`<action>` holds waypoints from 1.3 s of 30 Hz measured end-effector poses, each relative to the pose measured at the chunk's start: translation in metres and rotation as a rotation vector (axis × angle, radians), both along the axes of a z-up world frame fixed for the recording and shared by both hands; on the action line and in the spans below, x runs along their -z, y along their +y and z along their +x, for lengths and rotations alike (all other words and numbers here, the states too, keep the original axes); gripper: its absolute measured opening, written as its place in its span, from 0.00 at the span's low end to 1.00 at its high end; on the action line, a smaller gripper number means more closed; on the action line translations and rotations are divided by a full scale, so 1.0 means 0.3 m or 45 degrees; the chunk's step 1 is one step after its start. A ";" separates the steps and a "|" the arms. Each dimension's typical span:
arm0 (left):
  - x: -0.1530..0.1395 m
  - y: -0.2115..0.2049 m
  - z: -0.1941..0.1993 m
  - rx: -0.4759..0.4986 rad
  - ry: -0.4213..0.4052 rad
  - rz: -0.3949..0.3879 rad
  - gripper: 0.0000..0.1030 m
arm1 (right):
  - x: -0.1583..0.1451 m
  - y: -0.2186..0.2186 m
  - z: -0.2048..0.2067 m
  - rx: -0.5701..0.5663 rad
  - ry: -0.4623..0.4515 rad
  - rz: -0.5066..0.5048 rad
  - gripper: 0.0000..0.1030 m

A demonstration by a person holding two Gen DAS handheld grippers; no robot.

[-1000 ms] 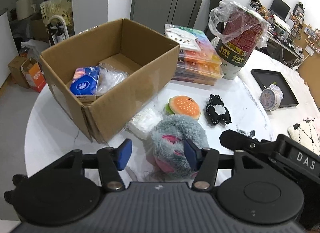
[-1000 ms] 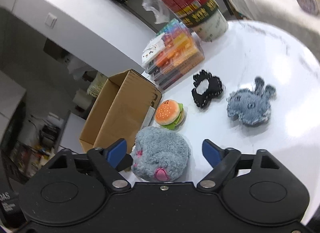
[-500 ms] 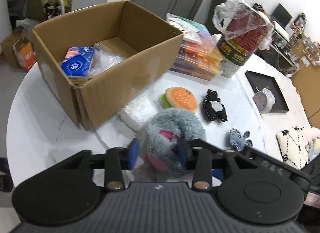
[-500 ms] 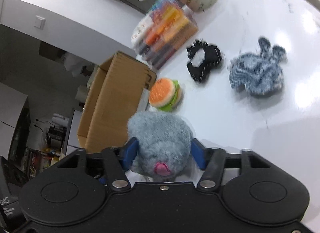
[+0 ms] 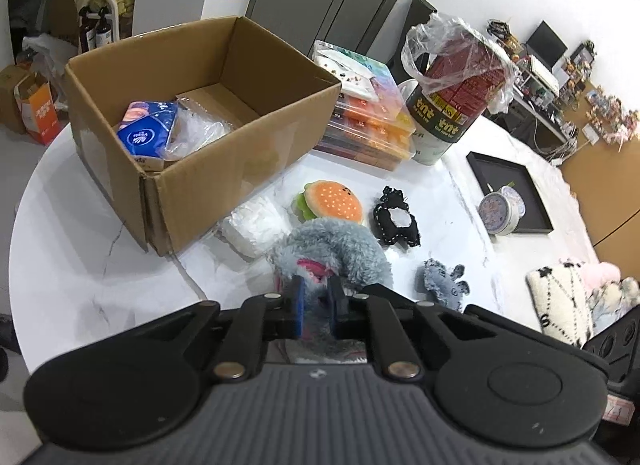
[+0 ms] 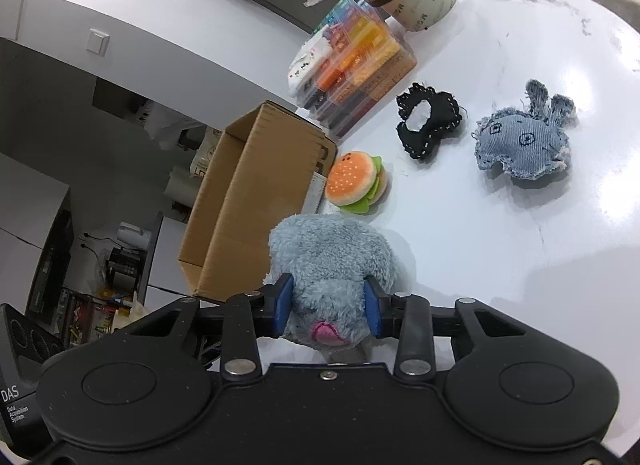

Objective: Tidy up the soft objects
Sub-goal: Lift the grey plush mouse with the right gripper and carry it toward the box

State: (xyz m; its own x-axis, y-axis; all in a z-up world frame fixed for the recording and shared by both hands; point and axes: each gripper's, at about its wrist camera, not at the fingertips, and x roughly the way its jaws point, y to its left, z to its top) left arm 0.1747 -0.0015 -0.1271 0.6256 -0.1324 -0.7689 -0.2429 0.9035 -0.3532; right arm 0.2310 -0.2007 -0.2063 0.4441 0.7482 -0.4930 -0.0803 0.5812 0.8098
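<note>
A fluffy grey plush toy (image 5: 340,249) with pink patches lies on the white table, beside the open cardboard box (image 5: 248,161). My left gripper (image 5: 316,305) is shut on its near edge. My right gripper (image 6: 328,307) is shut on the same plush (image 6: 332,261) from the other side. A burger plush (image 5: 332,203) (image 6: 356,181), a black fabric toy (image 5: 396,221) (image 6: 428,121) and a denim rabbit toy (image 5: 442,279) (image 6: 520,145) lie on the table beyond it. The box holds a blue tissue pack (image 5: 148,133) and clear plastic.
A white wrapped packet (image 5: 254,227) lies against the box front. Stacked colourful plastic cases (image 5: 364,117) and a tall tin with a plastic bag (image 5: 456,97) stand behind. A black tray (image 5: 536,201) and a small round tin (image 5: 500,211) sit right.
Both grippers were open around the grey plush; both have closed on it. The left view has risen and tilted a little.
</note>
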 end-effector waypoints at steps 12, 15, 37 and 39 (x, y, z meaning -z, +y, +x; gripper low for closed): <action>-0.088 0.015 -0.029 -0.005 -0.069 0.007 0.10 | -0.090 0.022 -0.012 0.004 -0.055 0.006 0.35; -0.110 0.023 -0.039 -0.008 -0.087 0.009 0.10 | -0.113 0.033 -0.016 0.002 -0.070 0.006 0.35; -0.243 0.160 -0.061 -0.092 -0.178 -0.018 0.10 | -0.286 0.177 0.006 -0.075 -0.184 -0.039 0.35; -0.248 0.173 -0.057 -0.102 -0.182 -0.021 0.10 | -0.298 0.198 0.014 -0.085 -0.191 -0.050 0.35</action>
State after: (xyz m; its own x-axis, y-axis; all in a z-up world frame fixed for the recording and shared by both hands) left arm 0.1575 0.0506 -0.0526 0.7372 -0.0898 -0.6696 -0.2602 0.8770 -0.4040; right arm 0.2351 -0.1414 -0.1167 0.4648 0.7599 -0.4545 -0.2383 0.6017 0.7624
